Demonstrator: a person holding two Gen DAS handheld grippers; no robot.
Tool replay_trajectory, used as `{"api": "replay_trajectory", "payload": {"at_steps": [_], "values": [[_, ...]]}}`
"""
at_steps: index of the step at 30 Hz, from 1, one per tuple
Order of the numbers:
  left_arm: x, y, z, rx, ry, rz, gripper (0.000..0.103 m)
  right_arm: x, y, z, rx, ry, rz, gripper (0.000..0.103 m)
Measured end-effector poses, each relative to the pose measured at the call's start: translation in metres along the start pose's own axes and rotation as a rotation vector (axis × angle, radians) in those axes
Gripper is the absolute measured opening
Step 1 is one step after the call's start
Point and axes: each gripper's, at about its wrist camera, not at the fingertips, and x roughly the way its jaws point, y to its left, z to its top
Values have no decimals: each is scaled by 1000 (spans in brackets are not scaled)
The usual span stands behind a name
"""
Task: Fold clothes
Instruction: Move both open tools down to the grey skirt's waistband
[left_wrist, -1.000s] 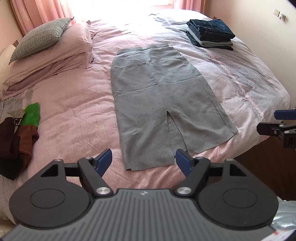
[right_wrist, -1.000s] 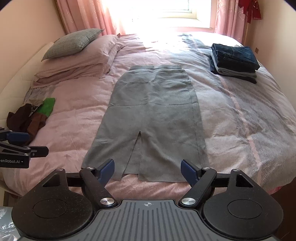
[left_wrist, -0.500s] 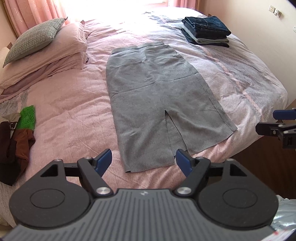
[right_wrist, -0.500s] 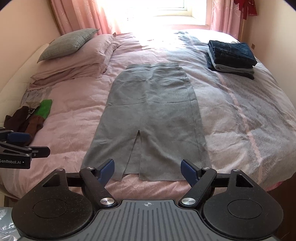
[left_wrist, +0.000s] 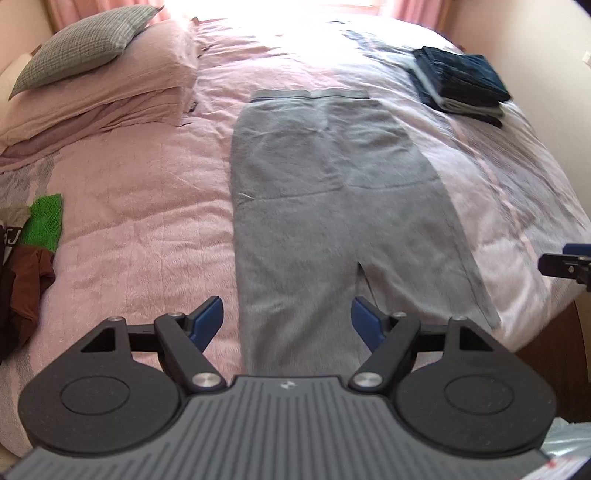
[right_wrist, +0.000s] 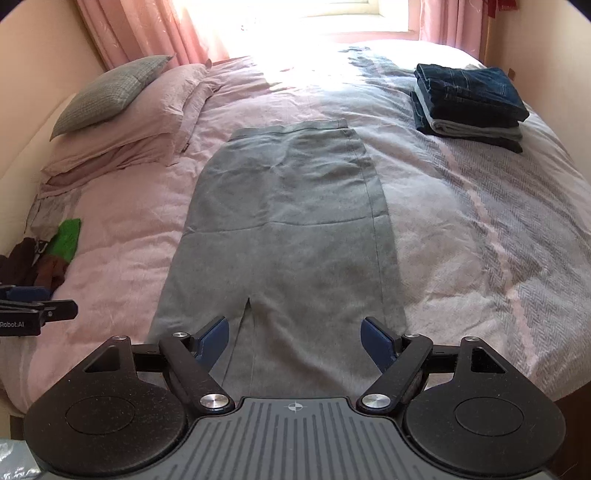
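One grey skirt (right_wrist: 288, 229) lies flat and unfolded at the middle of the bed (right_wrist: 480, 240), waistband far, slit hem near. The left gripper (left_wrist: 287, 319) hangs above the near left part of the hem, its fingers spread wide and empty. The right gripper (right_wrist: 294, 338) hangs above the near right part, fingers likewise apart and holding nothing.

Step in hand, as judged: approach the hem. Recommended procedure:
- Lower each gripper onto its own hem corner.
- Pinch both fabric layers together.
- Lift evenly and carry the hem toward the waistband, keeping the edges aligned.

Count: one skirt, one stack of folded clothes (right_wrist: 469, 101) far right, one unfolded heap (right_wrist: 40, 258) near left, three pillows (right_wrist: 129, 114) in a pile far left.
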Motion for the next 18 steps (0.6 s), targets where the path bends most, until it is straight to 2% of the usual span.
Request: {"api": "replay_trajectory", "payload": {"at_steps": [6, 11, 15, 18], "values": [[81, 8, 56, -73, 53, 61, 73, 85, -62, 72, -27, 70, 7, 76], [159, 25, 99, -96, 44, 52, 72, 165, -108, 129, -86, 74, 55, 76], [215, 43, 142, -42, 3, 21, 66, 227, -135, 179, -150, 30, 96, 75], [262, 54, 183, 43, -50, -16, 60, 269, -149, 215, -192, -35, 140, 73]]}}
